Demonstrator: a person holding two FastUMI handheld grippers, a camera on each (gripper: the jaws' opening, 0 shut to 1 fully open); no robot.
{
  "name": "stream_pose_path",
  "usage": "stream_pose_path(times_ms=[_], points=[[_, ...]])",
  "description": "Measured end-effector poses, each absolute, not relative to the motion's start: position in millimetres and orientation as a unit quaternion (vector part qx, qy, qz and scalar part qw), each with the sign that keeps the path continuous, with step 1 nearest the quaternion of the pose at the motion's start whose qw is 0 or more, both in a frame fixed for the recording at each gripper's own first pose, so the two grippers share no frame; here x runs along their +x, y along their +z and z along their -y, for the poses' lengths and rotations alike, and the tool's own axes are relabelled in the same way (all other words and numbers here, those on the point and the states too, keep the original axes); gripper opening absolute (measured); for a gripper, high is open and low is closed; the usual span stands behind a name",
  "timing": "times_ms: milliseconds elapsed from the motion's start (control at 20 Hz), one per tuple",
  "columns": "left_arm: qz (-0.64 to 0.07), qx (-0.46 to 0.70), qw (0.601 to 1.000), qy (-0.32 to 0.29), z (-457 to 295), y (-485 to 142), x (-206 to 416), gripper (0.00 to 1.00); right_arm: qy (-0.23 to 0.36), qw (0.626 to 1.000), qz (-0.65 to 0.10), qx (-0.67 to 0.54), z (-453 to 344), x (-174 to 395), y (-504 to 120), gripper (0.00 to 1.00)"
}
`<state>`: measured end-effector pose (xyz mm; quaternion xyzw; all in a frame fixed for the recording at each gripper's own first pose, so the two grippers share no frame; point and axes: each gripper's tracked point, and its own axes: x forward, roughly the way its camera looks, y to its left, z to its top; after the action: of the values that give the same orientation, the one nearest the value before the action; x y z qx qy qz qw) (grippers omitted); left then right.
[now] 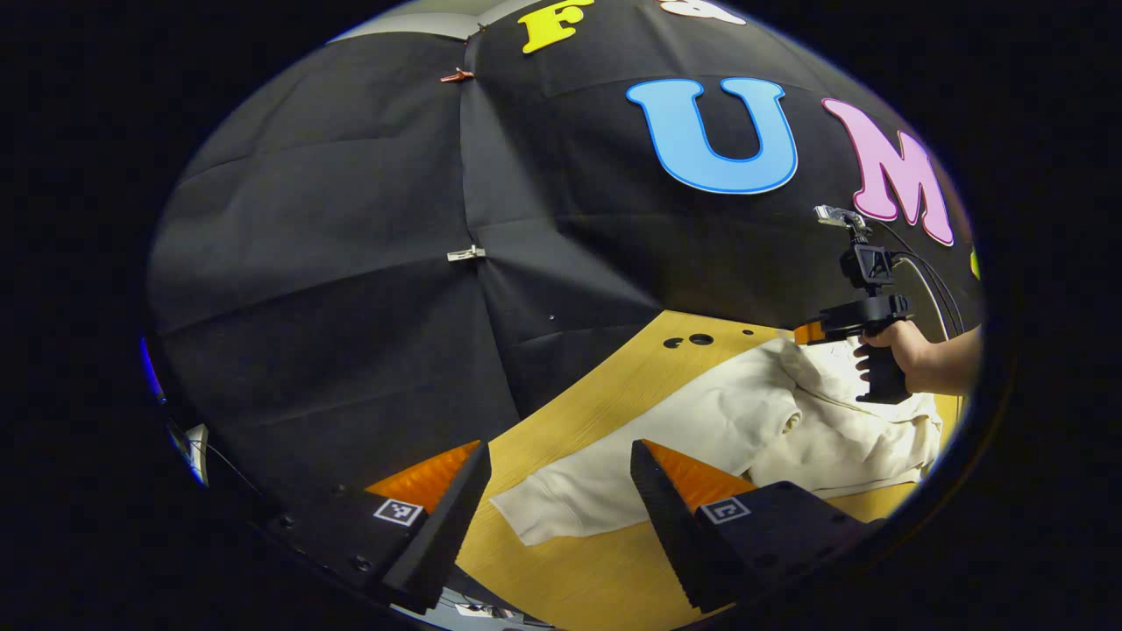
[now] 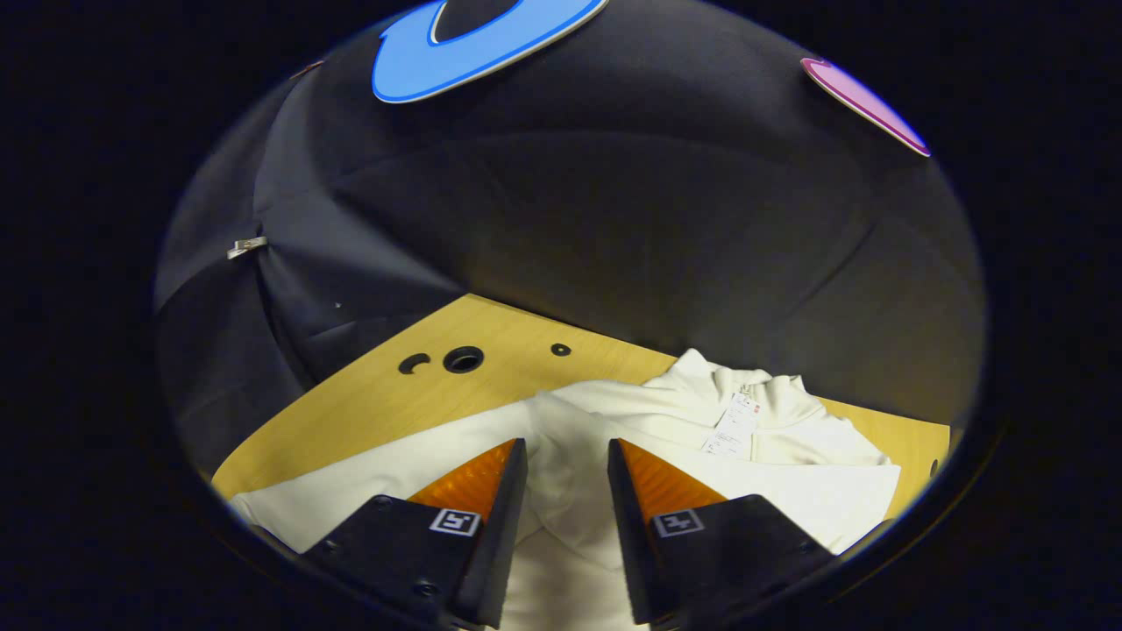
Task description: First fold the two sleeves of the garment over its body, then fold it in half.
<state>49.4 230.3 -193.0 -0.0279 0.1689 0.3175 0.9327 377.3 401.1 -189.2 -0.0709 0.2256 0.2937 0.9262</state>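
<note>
Garment [image 1: 771,421] of cream-white cloth is spread on the wooden table [image 1: 578,412], its body lying toward the table's far edge and the wall of black cloth [image 1: 351,263]. One long sleeve [image 1: 596,491] is stretched out flat from the body toward a near corner of the table, and its cuff ends on bare wood. In the right gripper view the collar [image 2: 763,394] is seen at the far edge of the table, with a paper tag [image 2: 732,425] lying on it. Another sleeve [image 2: 351,491] is laid out in that view toward the table's left side. Three small round holes [image 2: 463,358] are cut in the tabletop near its far edge, apart from the cloth.

The left gripper [image 1: 557,473] is held above the near part of the table with its jaws spread wide; the sleeve's cuff is seen in the gap between them, and nothing is gripped. The right gripper [image 2: 567,473] is held over the garment's body with its jaws parted, and cloth is seen between the fingers; whether it is touched by them cannot be told, though no pinch is apparent. In the left gripper view the right gripper [image 1: 811,333] is also seen farther off, above the garment, carried by a hand [image 1: 890,350] closed round its handle, with cables [image 1: 929,280] running from it.
</note>
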Motion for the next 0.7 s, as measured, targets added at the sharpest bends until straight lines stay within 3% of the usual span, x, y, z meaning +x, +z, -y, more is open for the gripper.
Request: stream_pose_path(times_ms=[100, 150, 200, 300, 700], points=[[-0.172, -0.032, 0.931, 0.32, -232.4, -200.2, 54.8, 0.99, 0.298, 0.925, -0.224, -0.071, -388.3, 374.8, -186.2, 0.67], [-0.173, -0.038, 0.93, 0.322, -234.5, -202.7, 58.2, 0.99, 0.295, 0.927, -0.224, -0.068, -376.9, 374.6, -183.8, 0.64], [-0.175, -0.045, 0.929, 0.324, -233.7, -207.5, 63.7, 0.99, 0.291, 0.929, -0.222, -0.062, -365.7, 373.8, -181.9, 0.86], [-0.18, -0.063, 0.924, 0.33, -231.8, -217.7, 69.0, 0.99, 0.268, 0.937, -0.216, -0.049, -334.8, 377.1, -169.9, 1.0], [-0.256, -0.128, 0.868, 0.407, -259.4, -291.2, 69.6, 0.99, 0.173, 0.968, -0.178, -0.041, -175.3, 389.7, -126.3, 0.99]])
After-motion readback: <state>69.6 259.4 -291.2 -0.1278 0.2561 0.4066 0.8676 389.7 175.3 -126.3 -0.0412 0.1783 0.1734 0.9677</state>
